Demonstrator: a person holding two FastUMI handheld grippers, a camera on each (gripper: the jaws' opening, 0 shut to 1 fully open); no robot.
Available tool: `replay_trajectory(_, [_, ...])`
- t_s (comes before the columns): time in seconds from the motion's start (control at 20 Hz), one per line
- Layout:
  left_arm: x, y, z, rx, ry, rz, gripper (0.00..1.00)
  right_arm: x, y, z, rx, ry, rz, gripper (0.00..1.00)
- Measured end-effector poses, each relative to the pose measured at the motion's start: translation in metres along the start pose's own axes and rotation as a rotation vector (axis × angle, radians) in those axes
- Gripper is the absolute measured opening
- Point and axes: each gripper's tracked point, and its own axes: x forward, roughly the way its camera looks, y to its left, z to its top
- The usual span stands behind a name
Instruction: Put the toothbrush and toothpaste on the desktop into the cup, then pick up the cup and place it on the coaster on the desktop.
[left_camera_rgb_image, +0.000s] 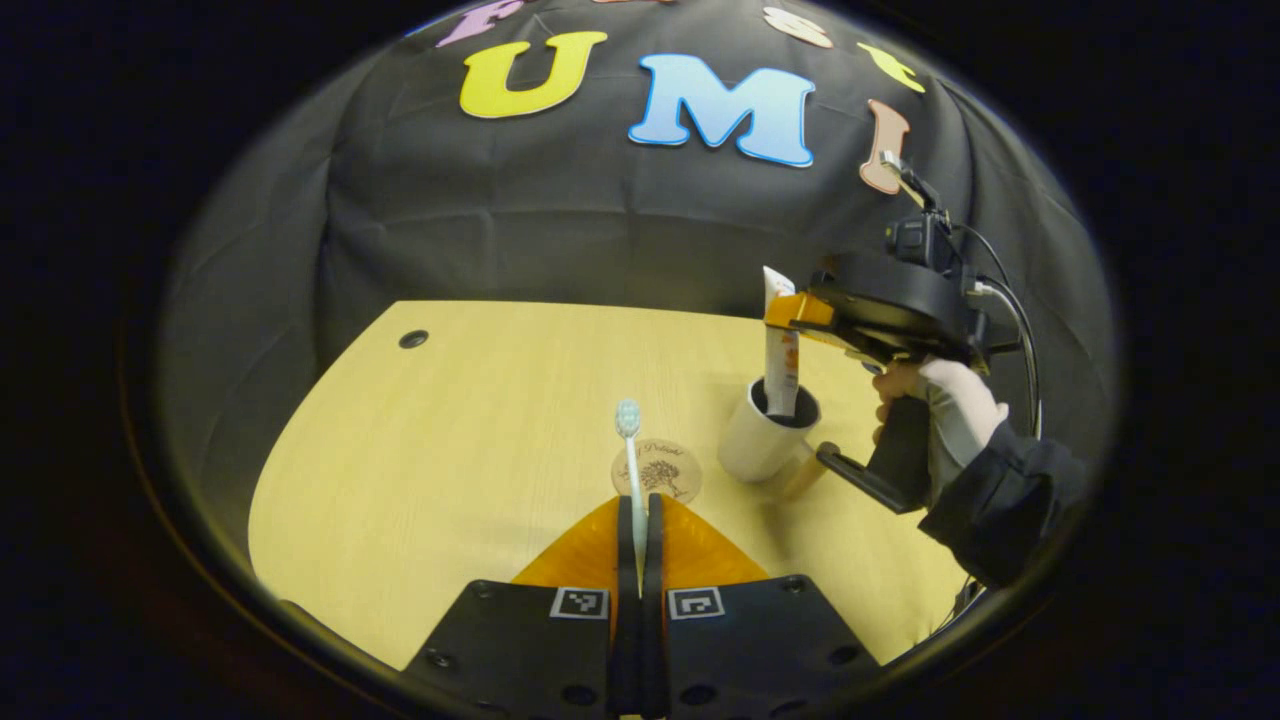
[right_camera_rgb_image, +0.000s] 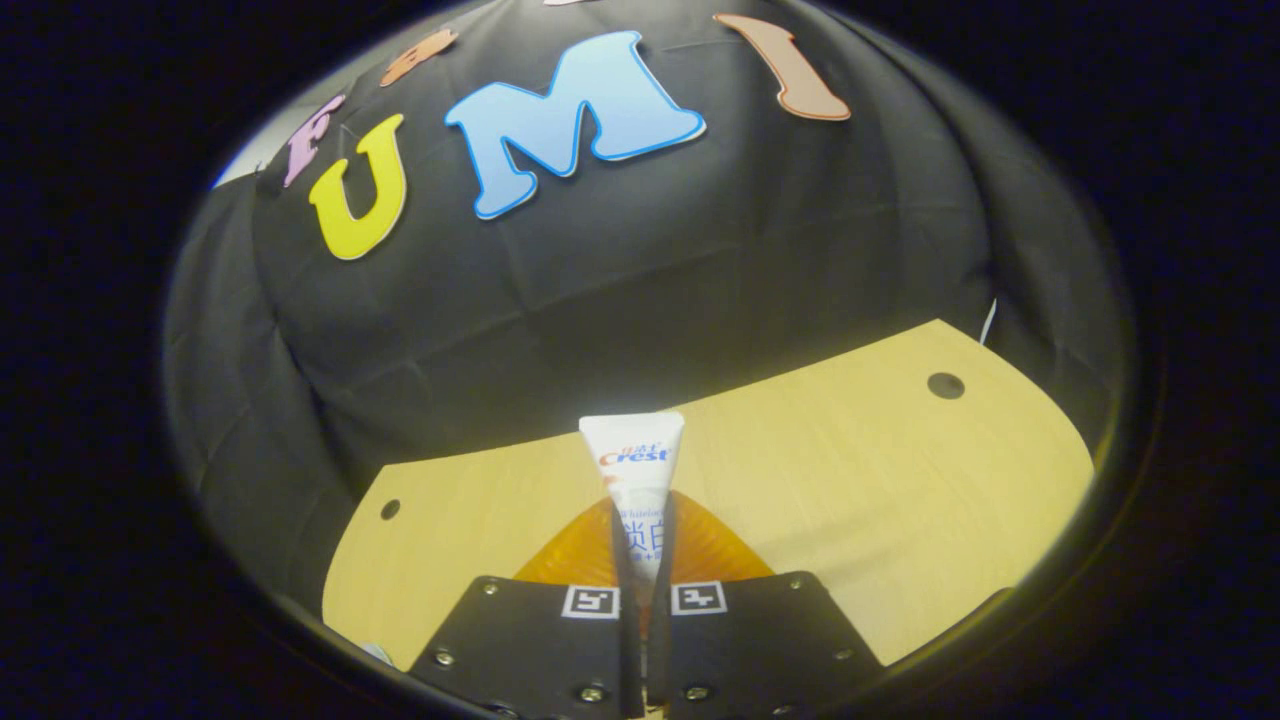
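Left tongs (left_camera_rgb_image: 639, 520) pinch the slim white toothbrush (left_camera_rgb_image: 630, 455), bristle head up, above the round wooden coaster (left_camera_rgb_image: 657, 470). Right tongs (right_camera_rgb_image: 640, 540) pinch the white toothpaste tube (right_camera_rgb_image: 634, 470), its lower end inside the white cup (left_camera_rgb_image: 765, 432), at 3 o'clock from the coaster on the pale wooden desk (left_camera_rgb_image: 450, 440).

A pale yellow wooden tabletop (left_camera_rgb_image: 420, 470) with a fine grain and dark round holes is seen. A white round cup (left_camera_rgb_image: 752, 440) is shown, dark inside. A white toothpaste tube (right_camera_rgb_image: 635, 470) is marked with blue and red print and an orange patch. A white toothbrush (left_camera_rgb_image: 631, 462) is tipped with pale blue bristles. A light brown round coaster (left_camera_rgb_image: 672, 470) is decorated with a dark tree drawing. A white glove (left_camera_rgb_image: 960, 405) and a dark sleeve (left_camera_rgb_image: 1010, 500) are seen.
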Motion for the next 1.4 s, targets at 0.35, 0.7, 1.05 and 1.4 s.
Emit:
replay_trajectory(0.35, [-0.001, 0.008, -0.006, -0.023, -0.004, 0.011, 0.07, -0.014, -0.010, -0.008, -0.032, -0.072, -0.024, 0.05])
replay_trajectory(0.7, [0.001, 0.001, -0.005, -0.024, -0.019, 0.007, 0.07, -0.026, -0.006, -0.007, -0.050, -0.082, -0.007, 0.36])
replay_trajectory(1.05, [-0.002, -0.011, 0.005, -0.005, -0.060, -0.012, 0.07, -0.042, -0.006, -0.011, -0.041, -0.071, 0.019, 0.59])
replay_trajectory(1.4, [0.000, -0.027, 0.023, 0.045, -0.126, -0.045, 0.07, -0.063, -0.010, 0.028, 0.028, -0.150, 0.059, 0.65])
